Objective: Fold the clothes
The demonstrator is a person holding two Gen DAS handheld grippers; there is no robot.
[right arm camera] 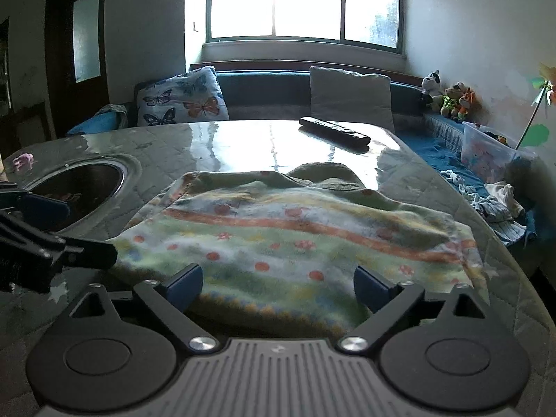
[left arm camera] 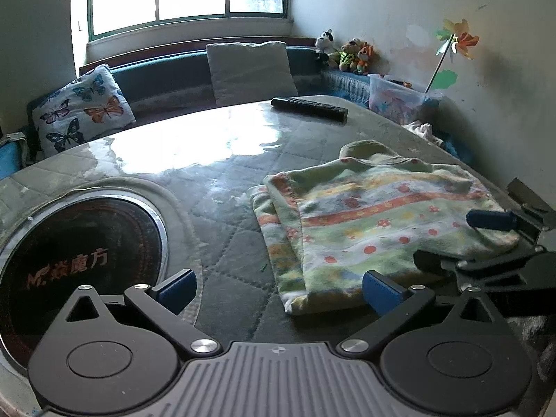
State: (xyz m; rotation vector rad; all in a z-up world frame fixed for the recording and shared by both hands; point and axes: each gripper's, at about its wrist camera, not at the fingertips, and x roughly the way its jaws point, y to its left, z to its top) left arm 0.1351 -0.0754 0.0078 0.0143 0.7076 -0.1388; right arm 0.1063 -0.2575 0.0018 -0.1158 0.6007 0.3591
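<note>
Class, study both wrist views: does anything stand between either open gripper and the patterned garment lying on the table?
Nothing visible does. The garment lies directly ahead of the right gripper, and the left gripper sits open at its near corner. The remote lies well behind it.

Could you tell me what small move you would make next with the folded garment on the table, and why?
Probably close the right tongs on the near hem of the patterned garment. Both tongs stand open and hold nothing; the garment lies folded but rumpled, its hem between the right fingers, while the left tongs sit off its left edge.
</note>
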